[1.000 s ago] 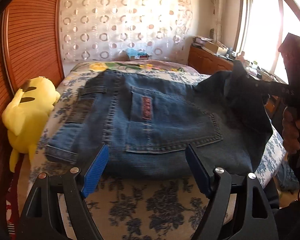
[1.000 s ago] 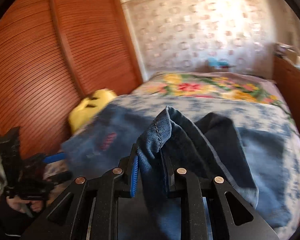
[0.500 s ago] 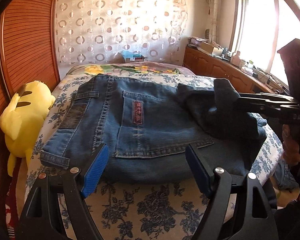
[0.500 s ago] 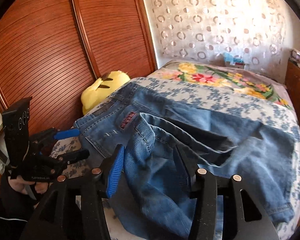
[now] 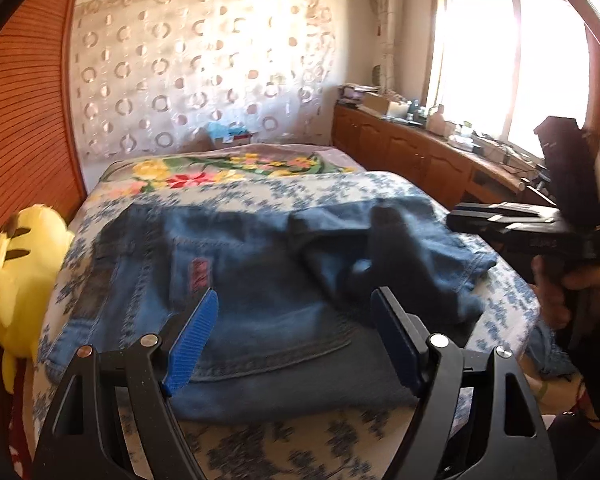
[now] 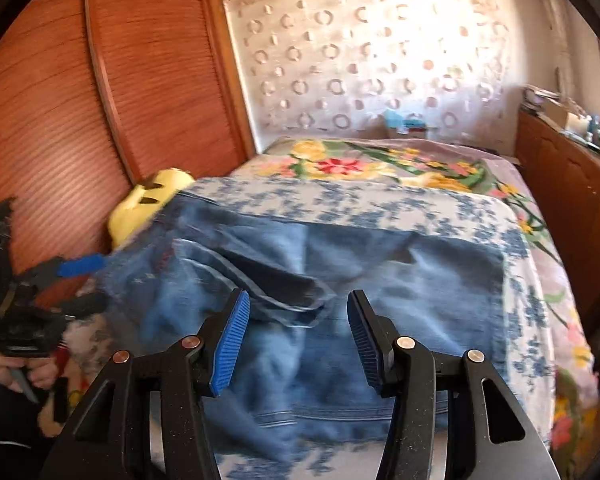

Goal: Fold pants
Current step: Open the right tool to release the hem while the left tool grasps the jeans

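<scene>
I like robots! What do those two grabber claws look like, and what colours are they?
Both look alike. The left gripper and the right gripper each have a black plastic frame with triangle-shaped holes, round silver screws, and two fingers with ribbed bright blue pads. A bare hand grips the right one's black handle. No cables show.

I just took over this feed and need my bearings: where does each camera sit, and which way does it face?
Left wrist: on the left gripper, near the bed's foot, facing the jeans and curtain; jaws open; the right gripper and hand show at right.
Right wrist: on the right gripper, facing jeans and wardrobe; jaws open; the left gripper shows at left.
Both share jeans, bed and yellow plush toy.
</scene>
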Tool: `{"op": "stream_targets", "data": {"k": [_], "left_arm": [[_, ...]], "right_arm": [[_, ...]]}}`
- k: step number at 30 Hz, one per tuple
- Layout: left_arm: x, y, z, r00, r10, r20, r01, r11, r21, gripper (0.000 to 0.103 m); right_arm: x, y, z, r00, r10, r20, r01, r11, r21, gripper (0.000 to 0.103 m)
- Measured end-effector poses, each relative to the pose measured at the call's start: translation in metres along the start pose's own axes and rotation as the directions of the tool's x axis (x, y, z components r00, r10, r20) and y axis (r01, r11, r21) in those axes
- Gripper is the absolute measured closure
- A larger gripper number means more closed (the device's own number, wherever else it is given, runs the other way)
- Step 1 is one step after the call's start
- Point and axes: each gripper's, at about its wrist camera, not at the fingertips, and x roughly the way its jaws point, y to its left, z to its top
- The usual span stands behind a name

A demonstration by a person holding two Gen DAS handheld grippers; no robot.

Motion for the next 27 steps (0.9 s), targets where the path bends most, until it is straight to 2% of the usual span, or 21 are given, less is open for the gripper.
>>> {"op": "stream_targets", "data": {"k": [5,11,13,16,17,19,22,27], "left_arm": [[0.010,-0.016,0.016,0.998,-0.061,0.004,0.061,0.998,0.009,0.024],[0.027,-0.034,0.030,0.991,-0.130,-0.016,0.130,0.991,0.016,0.024],[0.037,-0.040,0.032,0.991,-0.129,-0.040,0.130,0.991,0.028,0.043],[0.044,-0.042,0.030,0.989,-0.130,-0.068,0.133,0.991,0.035,0.060],[0.044,-0.042,0.029,0.988,-0.137,-0.071,0.140,0.989,0.038,0.063],[0.041,-0.043,0.027,0.989,-0.135,-0.065,0.138,0.989,0.047,0.079],[0.035,-0.041,0.025,0.992,-0.116,-0.055,0.119,0.991,0.062,0.086],[0.024,-0.031,0.020,0.995,-0.093,-0.032,0.094,0.995,0.045,0.091]], "right_arm": [[0.028,0.000,0.002,0.998,-0.037,-0.055,0.038,0.999,0.012,0.050],[0.045,0.008,0.007,0.995,-0.034,-0.098,0.036,0.999,0.018,0.050],[0.045,0.008,0.010,0.994,-0.039,-0.104,0.041,0.999,0.020,0.050],[0.041,0.002,0.009,0.993,-0.031,-0.112,0.034,0.999,0.026,0.050],[0.039,0.001,0.008,0.993,-0.029,-0.115,0.032,0.999,0.024,0.050],[0.040,-0.002,0.008,0.992,-0.020,-0.123,0.022,1.000,0.018,0.050],[0.045,-0.002,0.008,0.989,-0.007,-0.146,0.005,1.000,-0.012,0.050],[0.051,-0.004,0.004,0.987,0.035,-0.158,-0.041,0.999,-0.036,0.050]]}}
